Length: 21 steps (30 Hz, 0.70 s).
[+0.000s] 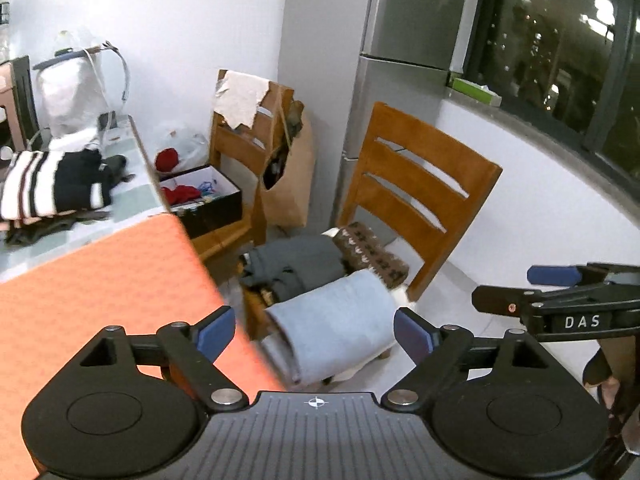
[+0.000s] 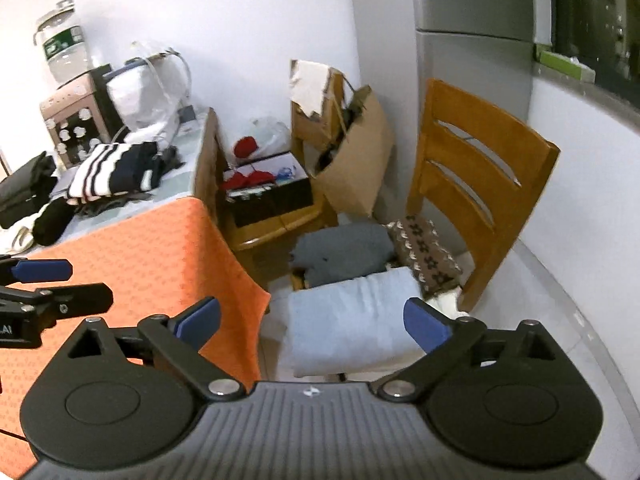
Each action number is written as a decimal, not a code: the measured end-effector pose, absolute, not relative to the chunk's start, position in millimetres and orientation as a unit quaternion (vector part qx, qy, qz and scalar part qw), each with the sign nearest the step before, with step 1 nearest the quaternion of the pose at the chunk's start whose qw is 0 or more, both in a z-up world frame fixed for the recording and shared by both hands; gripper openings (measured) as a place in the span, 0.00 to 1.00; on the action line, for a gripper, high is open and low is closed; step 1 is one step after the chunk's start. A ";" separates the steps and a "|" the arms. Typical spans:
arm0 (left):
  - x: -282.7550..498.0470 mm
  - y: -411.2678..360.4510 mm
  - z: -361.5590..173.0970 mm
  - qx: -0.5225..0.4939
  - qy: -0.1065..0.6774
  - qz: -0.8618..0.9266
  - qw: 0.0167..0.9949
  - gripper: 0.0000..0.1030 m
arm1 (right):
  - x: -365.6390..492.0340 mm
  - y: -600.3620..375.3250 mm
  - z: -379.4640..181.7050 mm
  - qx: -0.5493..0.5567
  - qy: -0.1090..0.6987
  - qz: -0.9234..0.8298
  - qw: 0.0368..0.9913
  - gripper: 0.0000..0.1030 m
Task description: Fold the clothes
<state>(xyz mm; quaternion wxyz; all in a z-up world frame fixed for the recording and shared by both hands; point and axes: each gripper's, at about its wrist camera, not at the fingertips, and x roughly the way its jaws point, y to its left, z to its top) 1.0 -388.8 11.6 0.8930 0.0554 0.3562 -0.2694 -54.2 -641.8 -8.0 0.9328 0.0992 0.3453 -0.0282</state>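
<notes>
A light blue folded garment (image 1: 340, 320) (image 2: 352, 320) lies on the front of a wooden chair's seat, with a dark grey garment (image 1: 296, 264) (image 2: 344, 248) and a brown patterned one (image 1: 372, 252) (image 2: 424, 252) behind it. My left gripper (image 1: 314, 330) is open and empty, above and in front of the blue garment. My right gripper (image 2: 312, 322) is open and empty, also facing that garment; it shows at the right edge of the left wrist view (image 1: 556, 288). An orange cloth (image 1: 100, 292) (image 2: 140, 260) covers the near table end.
A striped black-and-white folded garment (image 1: 52, 184) (image 2: 112, 172) lies on the table with other dark clothes. A wooden chair (image 1: 420, 184) (image 2: 476, 164), a second chair with a black box (image 1: 208, 200) (image 2: 272, 192), a brown paper bag (image 2: 360, 152), a fridge (image 1: 404, 60) and a window sill (image 1: 540, 128) stand around.
</notes>
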 end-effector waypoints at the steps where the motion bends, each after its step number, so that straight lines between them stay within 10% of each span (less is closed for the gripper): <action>1: 0.0 -378.2 13.0 0.060 0.356 -0.267 0.894 0.86 | -56.2 -626.6 -4.9 0.095 0.345 -0.025 0.934 0.97; 21: -0.8 -165.1 32.0 0.066 0.355 -0.173 0.916 1.00 | -66.5 -358.3 37.0 0.056 0.329 0.051 0.941 1.00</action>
